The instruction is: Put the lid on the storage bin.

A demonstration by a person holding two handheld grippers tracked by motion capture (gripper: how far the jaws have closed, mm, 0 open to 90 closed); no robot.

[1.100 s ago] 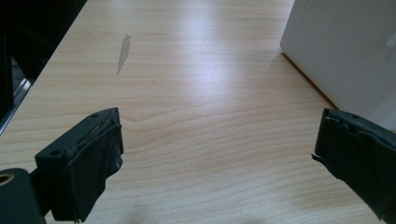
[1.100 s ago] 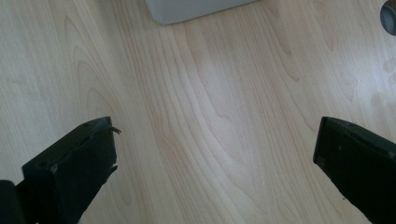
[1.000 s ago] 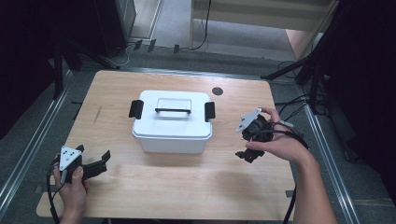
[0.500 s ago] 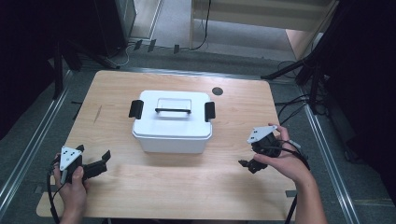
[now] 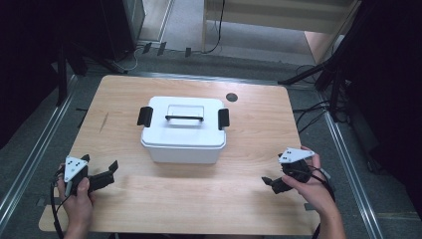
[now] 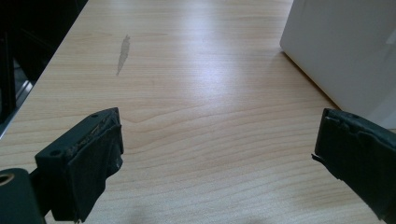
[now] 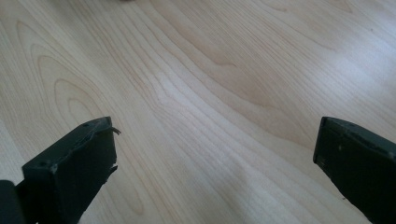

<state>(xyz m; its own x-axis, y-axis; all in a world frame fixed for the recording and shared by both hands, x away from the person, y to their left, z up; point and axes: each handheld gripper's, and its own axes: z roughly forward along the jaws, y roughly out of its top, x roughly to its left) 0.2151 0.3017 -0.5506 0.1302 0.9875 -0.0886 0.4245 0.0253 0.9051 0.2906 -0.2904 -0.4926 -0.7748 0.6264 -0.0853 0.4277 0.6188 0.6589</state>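
Over the last second my right gripper [image 5: 274, 183] has dropped from beside the white box [image 5: 183, 130], where I held it raised near the right-hand latch, down to the near right part of the table [image 5: 249, 214], and it now lies low over bare wood with nothing between its jaws. My left gripper [image 5: 102, 175] has not moved; it rests at the near left corner. I read this as both tools pulled back to a waiting pose, so work on the box is either about to start or just finished, and the pictures do not settle which. Both pairs of jaws stand wide apart and hold nothing: in the left gripper view [image 6: 212, 154] and in the right gripper view [image 7: 215, 158] I look along open black pads at plain wood grain. The box sits ahead of both grippers, well apart from each, roughly between them and farther across the table; from my left jaws its white wall [image 6: 345, 51] rises ahead and to the right. Its lid is on, with a thin dark handle [image 5: 184, 118] lying across the top and a black latch at each end, the left latch [image 5: 145, 116] and the right latch [image 5: 223, 118]. They look shut, though I cannot be sure.
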